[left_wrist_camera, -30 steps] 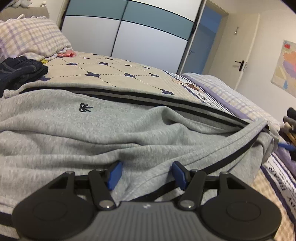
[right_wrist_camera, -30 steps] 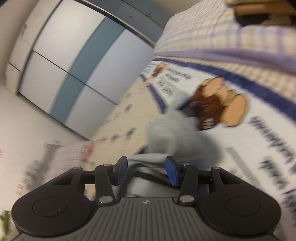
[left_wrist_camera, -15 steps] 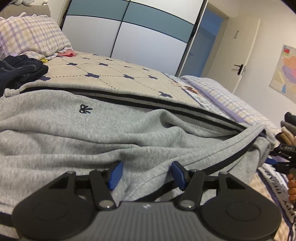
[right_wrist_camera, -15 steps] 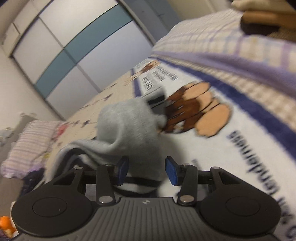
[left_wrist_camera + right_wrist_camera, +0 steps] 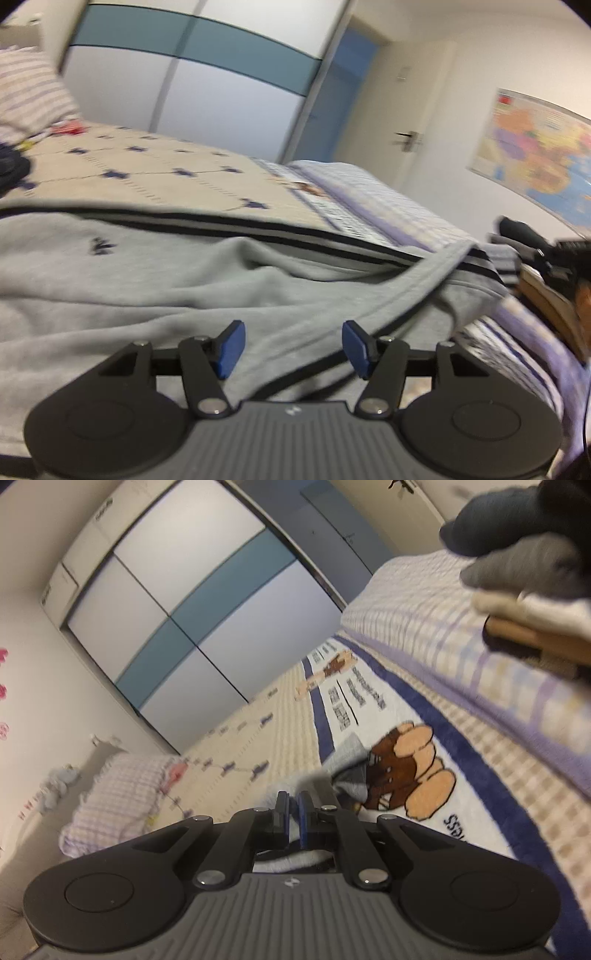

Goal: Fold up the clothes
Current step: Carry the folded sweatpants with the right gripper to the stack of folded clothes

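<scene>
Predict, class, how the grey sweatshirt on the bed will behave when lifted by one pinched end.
The grey sweatshirt lies in soft folds, so it will probably droop rather than hold shape. Most of it spreads across the bed, so it may drag. The right gripper, shut on a thin bunch, could slip.

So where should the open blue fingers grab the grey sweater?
Probably the raised fold with the black stripe on the grey sweater, just ahead of the left gripper. Come straight forward, low over the bed; the ridge stands up, so one of the fingers fits on each side.
</scene>
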`<state>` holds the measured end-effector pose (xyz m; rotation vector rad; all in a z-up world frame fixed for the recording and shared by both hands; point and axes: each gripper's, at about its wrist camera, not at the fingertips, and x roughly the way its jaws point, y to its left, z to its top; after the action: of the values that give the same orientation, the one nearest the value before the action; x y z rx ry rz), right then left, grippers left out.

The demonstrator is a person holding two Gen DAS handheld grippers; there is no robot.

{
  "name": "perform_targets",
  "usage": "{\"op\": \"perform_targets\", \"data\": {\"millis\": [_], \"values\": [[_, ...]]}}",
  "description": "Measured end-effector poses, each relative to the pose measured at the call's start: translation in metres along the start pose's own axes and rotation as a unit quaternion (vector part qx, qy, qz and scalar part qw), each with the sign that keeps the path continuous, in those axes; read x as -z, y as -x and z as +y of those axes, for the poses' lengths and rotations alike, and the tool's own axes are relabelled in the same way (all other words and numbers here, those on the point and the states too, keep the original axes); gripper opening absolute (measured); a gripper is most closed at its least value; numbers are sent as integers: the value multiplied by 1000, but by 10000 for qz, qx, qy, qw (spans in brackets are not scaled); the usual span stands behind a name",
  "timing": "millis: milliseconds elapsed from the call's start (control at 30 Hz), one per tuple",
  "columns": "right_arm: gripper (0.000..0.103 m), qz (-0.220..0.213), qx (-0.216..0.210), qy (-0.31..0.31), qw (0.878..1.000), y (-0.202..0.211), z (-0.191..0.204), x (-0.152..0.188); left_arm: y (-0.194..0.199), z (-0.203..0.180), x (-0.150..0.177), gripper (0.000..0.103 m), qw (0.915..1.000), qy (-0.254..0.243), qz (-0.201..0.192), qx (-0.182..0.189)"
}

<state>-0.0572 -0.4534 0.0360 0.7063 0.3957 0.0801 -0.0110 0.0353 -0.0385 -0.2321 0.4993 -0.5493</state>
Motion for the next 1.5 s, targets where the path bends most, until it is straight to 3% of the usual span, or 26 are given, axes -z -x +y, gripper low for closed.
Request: {"op": "perform_targets", "data": {"millis": [167,400,567,667,767,833,867,933,1100,1267,1333,1500], "values": [[6,-136,-70,-312,9994,29,-8,-14,7,-28,3,67,9960,-669,91,585],[6,-235,-100,-751,9968,52,-29,-25,19,-65,13,67,9788,-1680,417,1099],[6,-110,-79,-798,9967,62,-30,-25,23,-91,23,67,9591,-2710,417,709],[6,-79,-67,-749,9971,68,-27,-23,20,-100,28,65,9487,-3085,400,566],[6,-52,-57,-730,9973,73,-26,-21,12,-109,31,50,9398,-3373,360,409],[6,-35,-67,-761,9971,75,-29,-20,6,-114,35,21,9330,-3565,456,197],[6,-22,-49,-777,9970,74,-30,-19,5,-117,36,16,9304,-3627,526,112],[6,27,16,-793,9968,73,-34,-18,6,-114,31,9,9339,-3499,690,233],[6,243,165,-548,9981,76,-38,-17,36,-104,3,7,9489,-2950,807,782],[6,706,316,-128,9969,85,-45,2,66,-88,-3,6,9572,-2438,906,1267],[6,979,448,171,9940,88,-46,13,67,-85,6,6,9542,-2429,1099,1356],[7,1631,769,896,9795,94,-47,36,62,-85,37,6,9374,-2658,1745,1423]]}}
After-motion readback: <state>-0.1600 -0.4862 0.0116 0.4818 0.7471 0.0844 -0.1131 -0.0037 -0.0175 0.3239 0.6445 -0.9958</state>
